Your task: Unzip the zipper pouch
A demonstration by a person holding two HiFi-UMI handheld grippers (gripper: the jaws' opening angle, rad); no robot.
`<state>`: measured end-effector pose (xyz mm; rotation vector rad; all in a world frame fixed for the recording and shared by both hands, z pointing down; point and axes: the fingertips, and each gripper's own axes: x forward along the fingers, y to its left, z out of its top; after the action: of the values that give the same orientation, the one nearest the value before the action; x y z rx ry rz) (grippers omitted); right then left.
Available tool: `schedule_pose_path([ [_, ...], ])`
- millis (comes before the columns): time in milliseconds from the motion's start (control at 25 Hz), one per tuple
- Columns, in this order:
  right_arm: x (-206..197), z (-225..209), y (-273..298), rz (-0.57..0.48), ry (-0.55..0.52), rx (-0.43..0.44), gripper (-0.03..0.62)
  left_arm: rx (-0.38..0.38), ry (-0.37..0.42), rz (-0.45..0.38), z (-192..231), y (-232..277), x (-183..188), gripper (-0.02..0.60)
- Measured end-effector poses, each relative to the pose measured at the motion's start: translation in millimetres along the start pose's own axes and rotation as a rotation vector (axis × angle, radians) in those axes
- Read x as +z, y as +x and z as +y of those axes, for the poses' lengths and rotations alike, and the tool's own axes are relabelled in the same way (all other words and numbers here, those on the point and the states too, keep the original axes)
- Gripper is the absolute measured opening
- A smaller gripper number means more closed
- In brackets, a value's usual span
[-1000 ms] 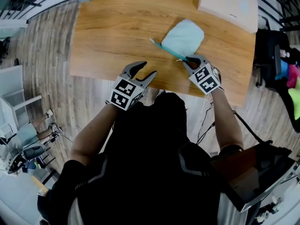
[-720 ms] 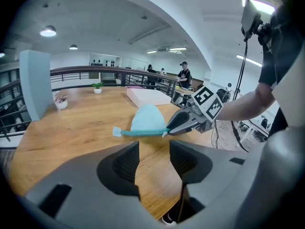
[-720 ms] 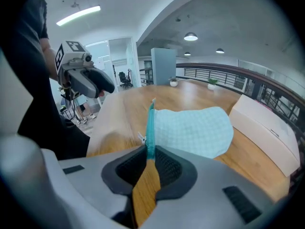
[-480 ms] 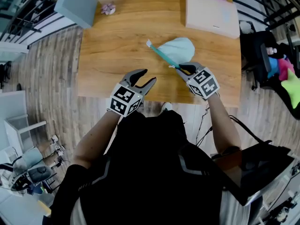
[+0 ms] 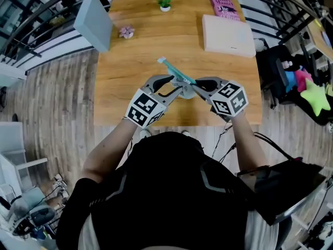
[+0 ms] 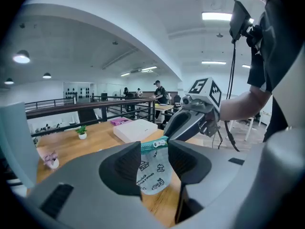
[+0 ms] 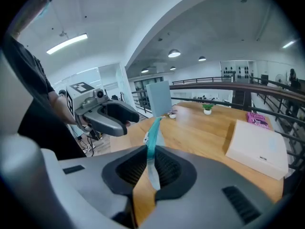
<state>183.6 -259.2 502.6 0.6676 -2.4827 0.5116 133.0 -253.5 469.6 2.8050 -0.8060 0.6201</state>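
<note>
Above the table's (image 5: 125, 72) near edge, the pouch (image 5: 174, 73) hangs lifted between your two tools. Your right gripper (image 5: 196, 86) is clamped on one end of its teal zipper band. Your left gripper (image 5: 175, 86) stands apart around the pouch, its jaws just now closing in, pads apparently not yet pressing. Expect thin, light, floppy fabric that folds and slips. Keep the band taut and take the small pull (image 6: 158, 143), not the cloth.
</note>
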Motion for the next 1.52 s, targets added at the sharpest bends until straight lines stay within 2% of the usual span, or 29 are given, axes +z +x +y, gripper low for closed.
schedule_pose_path([
  [120, 20.7, 15.9, 0.4, -0.015, -0.011, -0.006, 0.059, -0.042, 0.076, -0.013, -0.4, -10.8, 10.2, 0.198],
  [240, 37.4, 33.4, 3.2, -0.020, -0.025, -0.004, 0.060, -0.051, 0.131, -0.023, 2.6, -20.8, 17.8, 0.198],
  [400, 59.8, 52.6, 7.6, -0.047, -0.017, -0.001, 0.057, -0.043, 0.166, -0.005, 9.6, -31.5, 17.6, 0.146],
  [440, 63.6, 55.3, 9.1, -0.046, -0.023, -0.007, 0.057, -0.052, 0.152, -0.005, 10.7, -34.5, 17.0, 0.124],
  [720, 71.7, 67.4, 15.1, -0.059, -0.021, -0.003, 0.057, -0.101, -0.021, -0.056, 16.5, -53.5, 17.1, 0.123],
  [880, 74.0, 73.8, 12.7, -0.080, -0.007, 0.015, 0.057, -0.125, -0.049, -0.138, 16.2, -67.4, 25.5, 0.094],
  [1120, 81.8, 84.1, 8.0, -0.118, -0.016, 0.044, 0.057, -0.244, -0.154, -0.231, 10.8, -86.9, 34.2, 0.092],
  [1200, 84.5, 86.9, 6.8, -0.144, 0.002, 0.073, 0.057, -0.294, -0.175, -0.239, 3.4, -88.8, 34.6, 0.078],
  [1240, 85.6, 88.6, 6.4, -0.155, 0.008, 0.085, 0.056, -0.296, -0.176, -0.235, 1.0, -87.9, 33.9, 0.078],
  [1400, 83.0, 90.3, 7.5, -0.148, -0.011, 0.086, 0.056, -0.227, -0.169, -0.224, 2.8, -83.3, 28.7, 0.070],
  [1520, 80.4, 91.9, 6.5, -0.137, -0.021, 0.092, 0.055, -0.230, -0.194, -0.225, 3.1, -85.7, 27.3, 0.061],
])
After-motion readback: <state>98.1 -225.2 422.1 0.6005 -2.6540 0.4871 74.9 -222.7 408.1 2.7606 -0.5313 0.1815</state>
